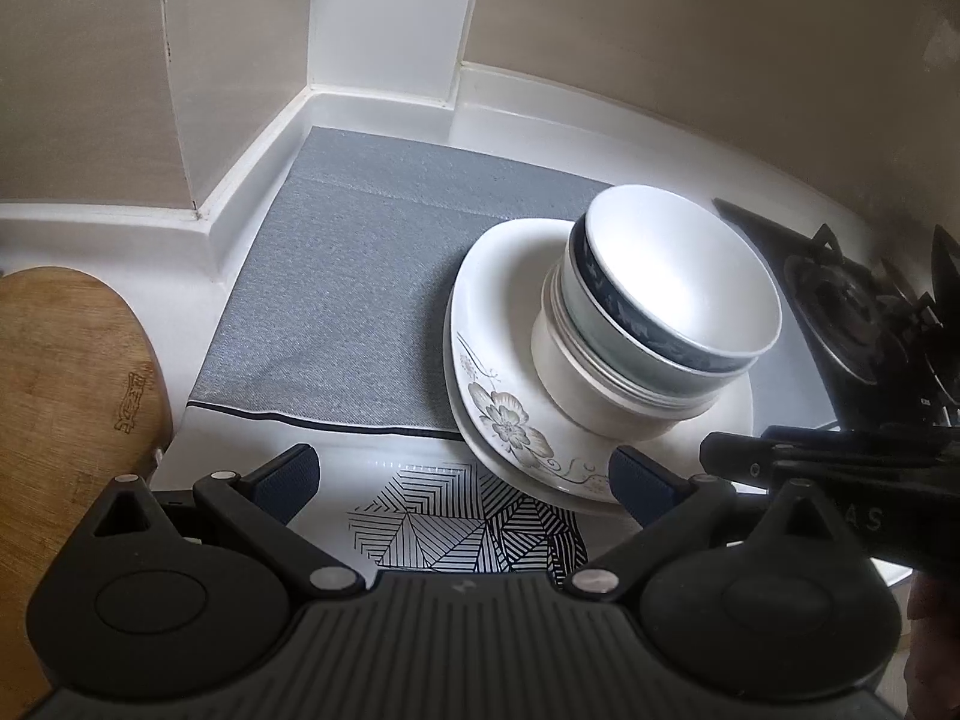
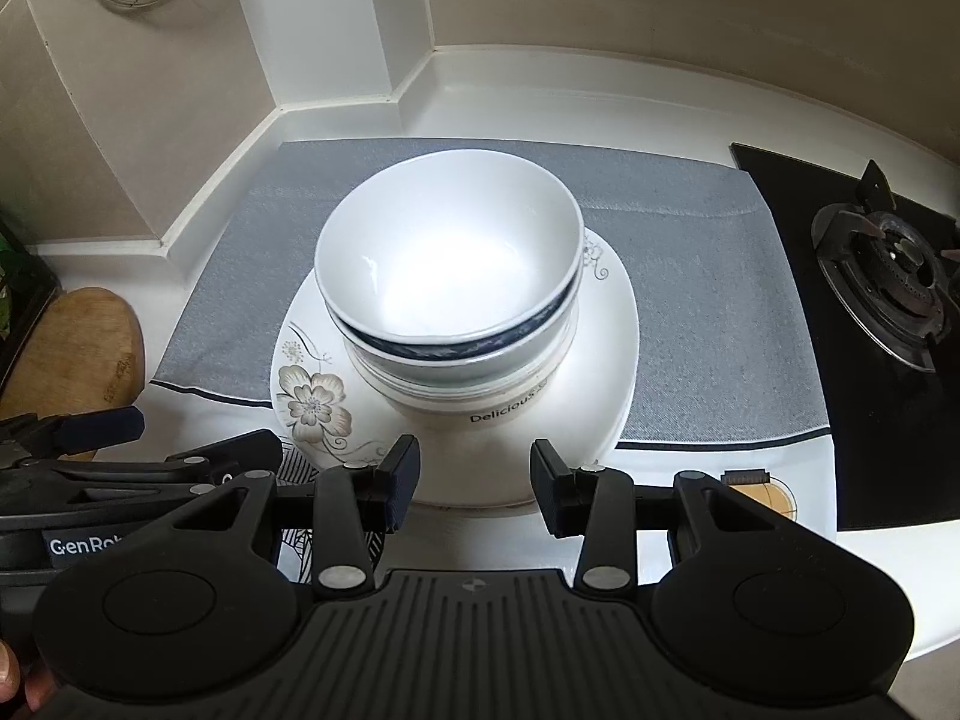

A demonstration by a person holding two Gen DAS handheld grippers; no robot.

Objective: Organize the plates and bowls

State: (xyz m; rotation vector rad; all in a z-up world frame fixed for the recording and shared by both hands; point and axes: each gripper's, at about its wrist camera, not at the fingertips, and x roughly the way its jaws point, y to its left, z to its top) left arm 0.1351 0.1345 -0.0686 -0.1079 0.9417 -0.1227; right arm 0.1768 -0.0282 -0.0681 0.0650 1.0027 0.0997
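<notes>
Both grippers, left and right, are hovering wide open and empty near the mat's front edge, risking nudging the leaning bowl stack off its plates.

White countertop, grey mat ahead of the right gripper, floral plate on the mat, black hob to its right, wooden board far left.

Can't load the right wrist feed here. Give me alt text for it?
A stack of bowls sits on a flowered white plate on a grey mat, centred ahead of the open right hand-held gripper. A gas burner lies right; the left hand-held gripper shows at left.
</notes>
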